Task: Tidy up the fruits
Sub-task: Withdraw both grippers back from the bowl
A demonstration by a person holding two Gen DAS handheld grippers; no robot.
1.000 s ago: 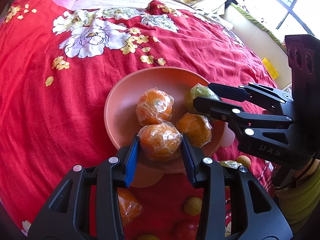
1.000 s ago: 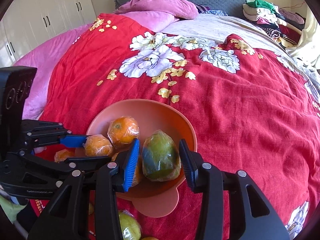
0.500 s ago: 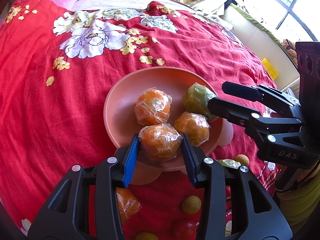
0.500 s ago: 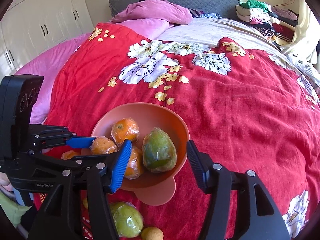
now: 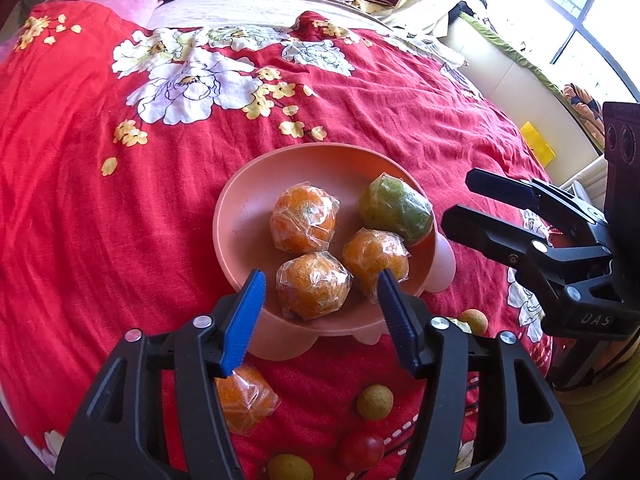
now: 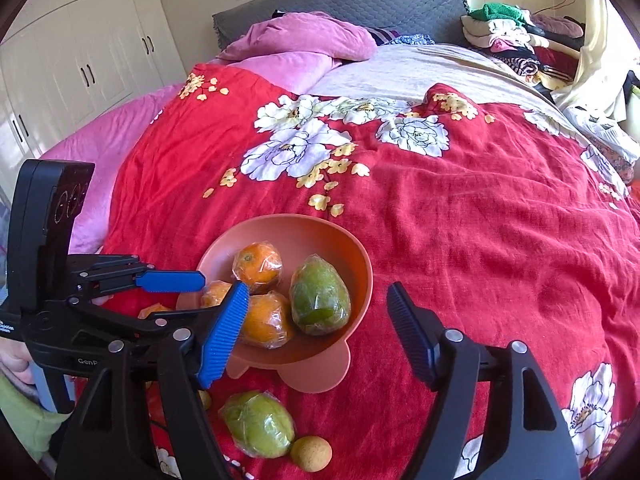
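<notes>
- Bowl, pink, sits on red flowered bedspread; holds 3 wrapped oranges + 1 wrapped green fruit.
- Left gripper low at bowl's near rim, pointing fwd over it; jaws spread apart, gripping nothing. Nearest orange lies in bowl betw. the blue pads, gap each side.
- Right gripper angled in from the right w/ tips near bowl's edge; jaws wide open, empty. Left pad overlaps an orange in view; contact can't tell.
- Green fruit rests at right side of bowl, next to back orange.
- Outside bowl, on spread near front: another wrapped orange, wrapped green fruit no. 2, small round yellowish fruits, one small red one.
- Pink pillows + grey headboard at far end; clothes pile far right.
</notes>
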